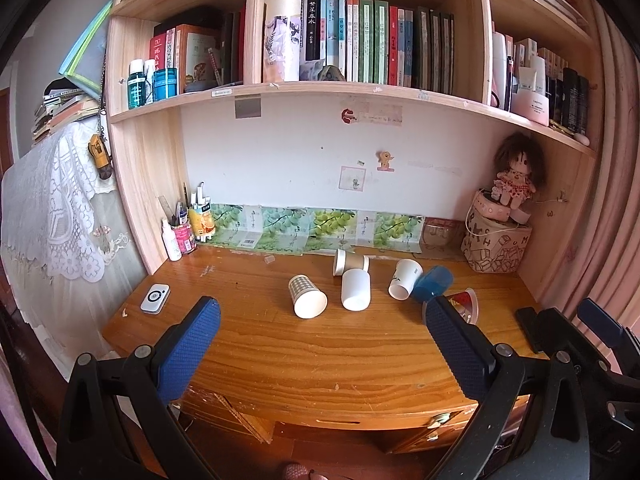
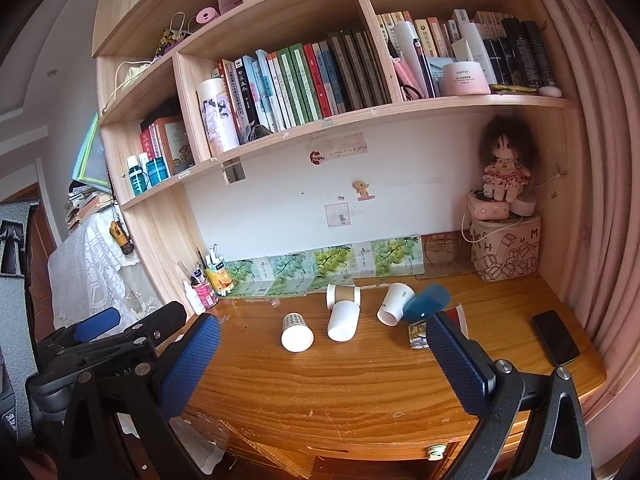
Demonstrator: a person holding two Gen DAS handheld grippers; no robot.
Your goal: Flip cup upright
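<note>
Several cups lie on their sides on the wooden desk (image 1: pixel 320 352): a checked paper cup (image 1: pixel 306 297), a plain white cup (image 1: pixel 355 290), a brown-sleeved cup (image 1: pixel 351 262), a white cup with a small mark (image 1: pixel 405 279), a blue cup (image 1: pixel 432 284) and a clear cup with red inside (image 1: pixel 466 304). They also show in the right wrist view: checked cup (image 2: pixel 296 332), white cup (image 2: pixel 342 321), blue cup (image 2: pixel 426 304). My left gripper (image 1: pixel 322 316) is open and empty, short of the cups. My right gripper (image 2: pixel 322 334) is open and empty, also short of them.
A black phone (image 2: pixel 555 337) lies at the desk's right. A small white device (image 1: pixel 155 298) lies at the left. A pen holder and bottles (image 1: pixel 182 232) stand back left. A printed bag with a doll (image 1: pixel 496 246) stands back right. Bookshelves hang above.
</note>
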